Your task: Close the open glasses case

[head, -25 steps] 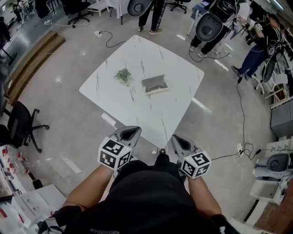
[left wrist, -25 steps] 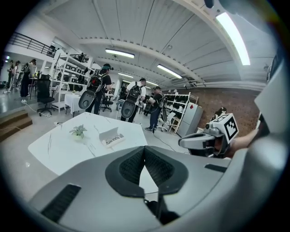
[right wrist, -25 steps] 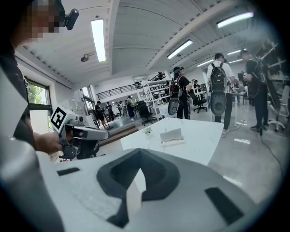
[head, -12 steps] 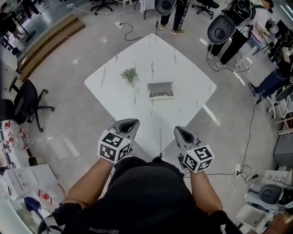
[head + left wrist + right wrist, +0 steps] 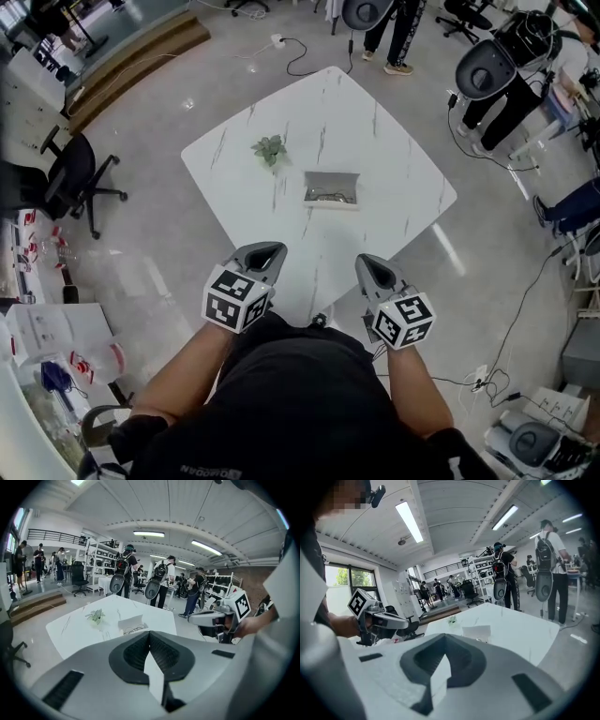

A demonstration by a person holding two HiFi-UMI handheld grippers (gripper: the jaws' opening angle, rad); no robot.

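Observation:
The glasses case (image 5: 332,190) lies open on the white marble table (image 5: 394,141), near its middle, with glasses inside; it also shows small in the left gripper view (image 5: 132,624) and the right gripper view (image 5: 477,632). Both grippers are held close to the person's body, short of the table's near corner and well away from the case. My left gripper (image 5: 263,253) (image 5: 150,633) has its jaws together with nothing between them. My right gripper (image 5: 367,267) (image 5: 444,637) is likewise shut and empty.
A small green plant (image 5: 270,148) stands on the table left of the case. Black office chairs (image 5: 67,183) sit on the floor at the left. Several people with equipment stand beyond the table's far side (image 5: 394,28). Cables (image 5: 525,309) trail on the floor at the right.
The head camera has swung, so table and case sit slightly lower and further right in view. Both grippers stay shut and keep their place near the body.

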